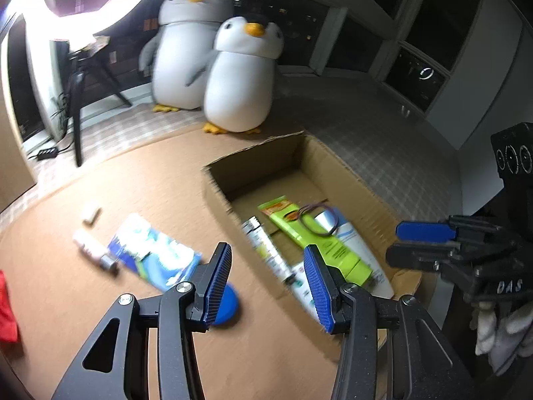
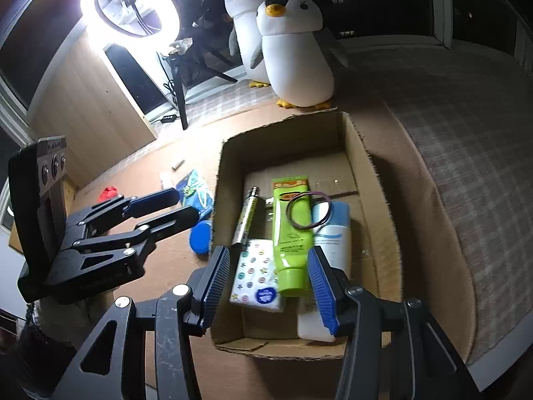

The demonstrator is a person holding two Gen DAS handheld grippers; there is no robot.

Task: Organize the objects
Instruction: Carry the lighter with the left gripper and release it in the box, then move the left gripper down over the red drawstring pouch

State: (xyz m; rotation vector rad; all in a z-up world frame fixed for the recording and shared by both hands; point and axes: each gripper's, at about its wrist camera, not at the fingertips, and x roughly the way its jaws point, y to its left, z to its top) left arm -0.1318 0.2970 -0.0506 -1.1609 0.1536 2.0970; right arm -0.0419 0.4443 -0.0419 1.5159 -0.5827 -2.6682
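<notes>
Green tube (image 2: 290, 233) lengthwise in box (image 2: 376, 200), cap nearest | both grippers released

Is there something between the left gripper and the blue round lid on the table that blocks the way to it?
Nothing visible blocks it. The blue round lid lies on bare table just outside the cardboard box, partly hidden behind a finger of the left gripper, whose jaws are open and empty. Only the box wall stands between lid and box.

Inside the open cardboard box (image 2: 363, 153) lay a green tube (image 2: 290, 233) under a hair band (image 2: 308, 211), flanked by a silver pen (image 2: 245, 220), a white-blue bottle (image 2: 333, 243) and a tissue pack (image 2: 255, 275). Left of the box lay a blue lid (image 2: 200, 238) and a blue packet (image 1: 153, 253).
</notes>
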